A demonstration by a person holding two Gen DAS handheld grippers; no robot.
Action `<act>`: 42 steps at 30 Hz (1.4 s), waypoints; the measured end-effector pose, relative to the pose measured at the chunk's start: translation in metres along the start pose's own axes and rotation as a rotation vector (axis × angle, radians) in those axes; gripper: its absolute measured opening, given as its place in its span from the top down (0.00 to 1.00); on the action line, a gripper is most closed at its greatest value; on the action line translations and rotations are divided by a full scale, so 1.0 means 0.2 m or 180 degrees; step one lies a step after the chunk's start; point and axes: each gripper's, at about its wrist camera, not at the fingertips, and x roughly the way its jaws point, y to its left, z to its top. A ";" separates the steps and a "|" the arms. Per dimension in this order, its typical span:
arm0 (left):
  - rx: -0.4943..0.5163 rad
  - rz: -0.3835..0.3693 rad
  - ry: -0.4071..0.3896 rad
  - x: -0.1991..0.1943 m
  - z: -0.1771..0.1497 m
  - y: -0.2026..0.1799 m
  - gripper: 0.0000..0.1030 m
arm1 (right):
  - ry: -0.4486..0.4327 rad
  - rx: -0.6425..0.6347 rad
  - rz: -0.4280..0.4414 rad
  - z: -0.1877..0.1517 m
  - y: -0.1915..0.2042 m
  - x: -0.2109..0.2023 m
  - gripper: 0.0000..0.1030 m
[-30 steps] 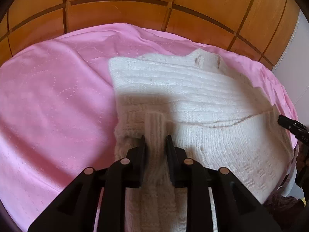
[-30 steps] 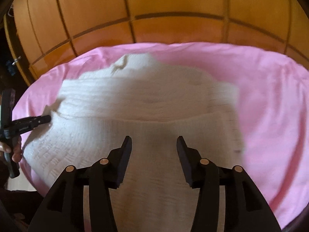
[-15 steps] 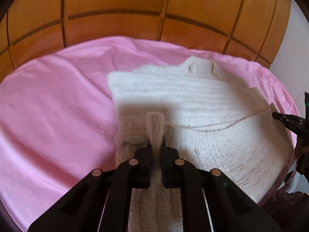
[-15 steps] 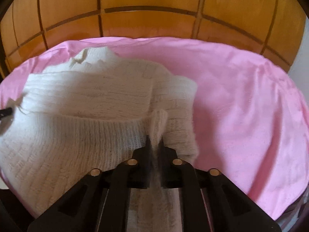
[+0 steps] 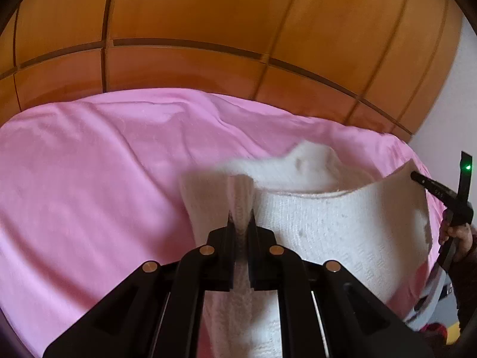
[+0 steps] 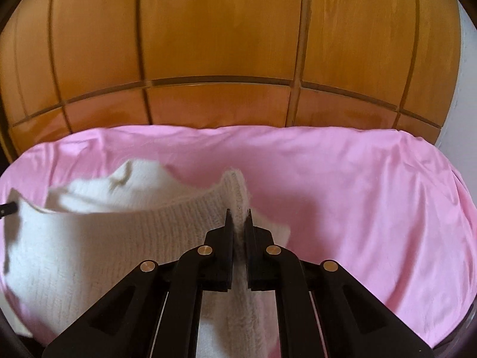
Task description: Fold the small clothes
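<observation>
A small white knitted sweater (image 5: 334, 220) lies on a pink sheet (image 5: 89, 179); its near hem edge is lifted off the sheet and stretched between both grippers. My left gripper (image 5: 241, 217) is shut on the hem's left corner. My right gripper (image 6: 238, 217) is shut on the hem's right corner; the sweater (image 6: 89, 238) spreads to its left. The right gripper also shows at the right edge of the left wrist view (image 5: 417, 179). The sweater's far part with the collar (image 5: 310, 161) still rests on the sheet.
A wooden panelled wall (image 6: 223, 44) rises right behind the pink sheet (image 6: 372, 194). A white wall (image 5: 447, 119) stands at the far right. Pink sheet stretches left of the sweater and right of it.
Both grippers closed on the hem corners, the right after the left, then lifted the near edge up and carried it toward the collar. The views now tilt up toward the wall.
</observation>
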 end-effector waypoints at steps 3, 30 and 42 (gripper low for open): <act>-0.0034 0.0087 0.0096 0.17 0.17 0.04 0.95 | 0.0127 0.0049 -0.0124 0.09 0.00 0.24 0.96; 0.0161 0.0400 -0.0243 0.11 0.12 -0.12 0.78 | -0.0003 -0.0213 -0.0129 0.02 0.17 0.21 0.53; 0.0695 0.0392 0.0540 0.38 -0.36 -0.39 0.75 | 0.0621 -0.0766 0.0644 -0.56 0.67 0.01 0.53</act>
